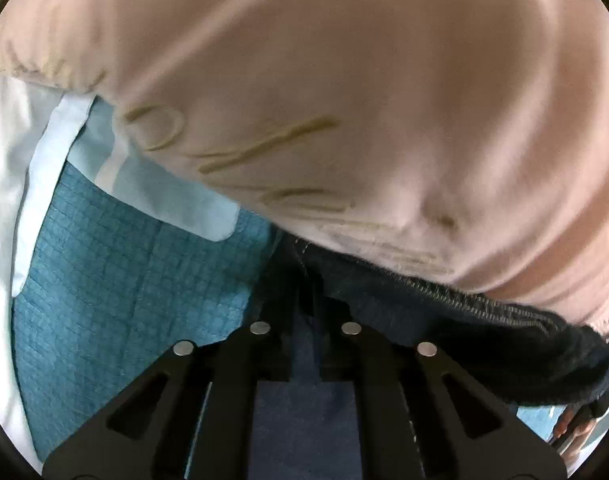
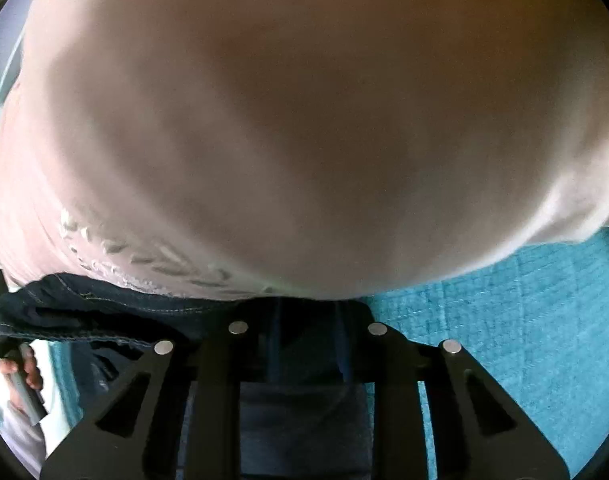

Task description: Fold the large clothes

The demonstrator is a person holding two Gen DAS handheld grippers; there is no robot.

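Observation:
Dark blue jeans [image 1: 444, 320] hang stretched between my two grippers, their stitched edge running across in front of the person's pink shirt [image 1: 344, 80]. My left gripper [image 1: 306, 300] is shut on the denim, which runs down between its fingers. In the right wrist view my right gripper [image 2: 308, 312] is shut on the jeans [image 2: 104, 312] as well, with the fabric pulled off to the left. The fingertips of both grippers are hidden by the cloth.
A teal quilted bedspread [image 1: 124, 280] lies below, also in the right wrist view [image 2: 524, 320]. A light blue pillow [image 1: 164, 192] and white bedding [image 1: 0, 160] lie at the left. The person's hand on the other gripper's handle [image 2: 22, 380] shows at the lower left of the right wrist view.

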